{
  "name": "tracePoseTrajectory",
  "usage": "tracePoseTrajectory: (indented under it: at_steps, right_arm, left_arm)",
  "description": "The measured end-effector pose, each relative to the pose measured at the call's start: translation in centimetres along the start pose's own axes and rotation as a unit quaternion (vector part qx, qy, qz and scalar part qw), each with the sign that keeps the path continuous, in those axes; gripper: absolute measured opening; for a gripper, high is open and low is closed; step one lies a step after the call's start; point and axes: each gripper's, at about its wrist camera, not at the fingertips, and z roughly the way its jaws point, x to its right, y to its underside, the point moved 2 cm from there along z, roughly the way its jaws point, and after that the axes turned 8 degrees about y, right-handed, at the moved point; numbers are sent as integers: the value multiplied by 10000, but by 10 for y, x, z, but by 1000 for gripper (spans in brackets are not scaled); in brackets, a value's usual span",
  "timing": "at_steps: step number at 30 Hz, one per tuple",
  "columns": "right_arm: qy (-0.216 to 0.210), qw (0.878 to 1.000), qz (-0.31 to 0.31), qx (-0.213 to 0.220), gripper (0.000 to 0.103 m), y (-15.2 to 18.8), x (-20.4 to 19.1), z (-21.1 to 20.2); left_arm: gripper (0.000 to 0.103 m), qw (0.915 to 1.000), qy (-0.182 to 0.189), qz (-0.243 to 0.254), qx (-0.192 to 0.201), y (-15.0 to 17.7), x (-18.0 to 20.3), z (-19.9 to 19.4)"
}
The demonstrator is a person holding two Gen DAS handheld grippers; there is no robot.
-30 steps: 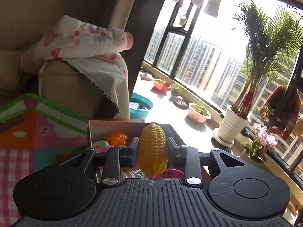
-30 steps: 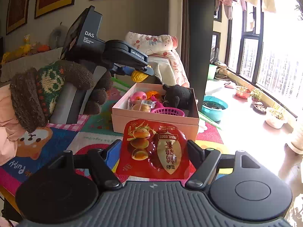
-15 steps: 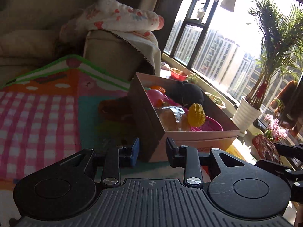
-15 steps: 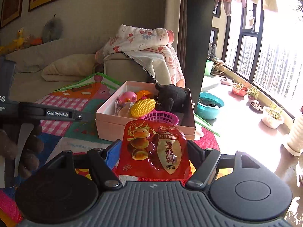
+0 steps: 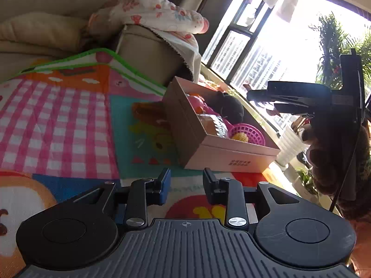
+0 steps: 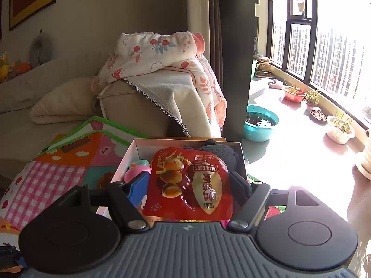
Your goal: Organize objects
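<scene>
A pink cardboard box [image 5: 222, 155] stands on the colourful play mat [image 5: 58, 125]. It holds a yellow toy corn [image 5: 240, 136] in a magenta basket [image 5: 251, 131], a black plush toy [image 5: 228, 106], a clear snack tub and pink and orange toys. My left gripper [image 5: 186, 183] is open and empty, low over the mat in front of the box. My right gripper [image 6: 190, 183] is shut on a red quail egg packet [image 6: 190, 183] and holds it above the box [image 6: 129, 155]. The right gripper also shows in the left wrist view [image 5: 301, 102], over the box's far side.
A beige sofa arm [image 6: 139, 106] draped with a floral blanket [image 6: 157, 51] stands behind the box. A teal basin [image 6: 260, 122] and several plant pots [image 6: 339, 129] sit on the sunlit floor by the window. A large potted palm [image 5: 336, 46] stands at the right.
My left gripper let the toy corn go into the box and drew back low over the mat. My right gripper carried the red packet forward to above the box.
</scene>
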Motion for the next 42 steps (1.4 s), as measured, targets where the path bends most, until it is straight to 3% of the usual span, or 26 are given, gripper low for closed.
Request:
tracePoseTrajectory:
  at_steps: [1, 6, 12, 13, 14, 16, 19, 23, 26, 28, 31, 33, 35, 40, 42]
  right_arm:
    - [24, 10000, 34, -42, 87, 2, 1, 3]
    - [174, 9996, 107, 173, 88, 12, 23, -9]
    - [501, 9968, -485, 399, 87, 49, 46, -37]
    - [550, 9956, -642, 404, 84, 58, 47, -40]
    - [614, 9940, -805, 409, 72, 68, 47, -43]
    - [731, 9913, -1049, 317, 57, 82, 45, -42]
    - [788, 9904, -1121, 187, 57, 98, 47, -33]
    - [709, 9941, -821, 6, 57, 104, 54, -14]
    - [506, 9965, -651, -105, 57, 100, 53, -3]
    - [397, 9969, -669, -113, 57, 95, 46, 4]
    - [181, 9972, -716, -145, 57, 82, 25, 20]
    - [54, 9971, -737, -177, 57, 71, 6, 33]
    - [5, 9967, -796, -158, 57, 62, -15, 43]
    - [-26, 9970, -745, -188, 59, 54, -44, 56]
    - [62, 9973, -705, -183, 69, 58, -47, 51]
  left_arm:
    - [33, 10000, 23, 17, -34, 1, 1, 1]
    - [33, 9999, -12, 89, -106, 1, 3, 2]
    - [33, 9999, -84, 103, 15, -13, 12, 14]
    - [33, 9998, -110, 164, 54, -19, 16, 18]
    - [33, 9996, -161, 227, 102, -25, 20, 23]
    - [34, 9988, -289, 345, 195, -38, 29, 34]
    - [34, 9964, -607, 574, 127, -55, 39, 58]
    - [35, 9896, -1188, 772, -246, -63, 39, 94]
    - [52, 9894, -1268, 609, -349, -64, 24, 101]
    - [54, 9892, -1299, 593, -342, -68, 15, 98]
    - [63, 9845, -1668, 526, -111, -77, -8, 91]
    - [78, 9799, -1951, 420, 67, -86, -34, 86]
    - [101, 9756, -2162, 337, 182, -95, -61, 84]
    - [103, 9768, -2115, 35, 327, -106, -98, 74]
    - [103, 9773, -2088, -5, 350, -105, -96, 69]
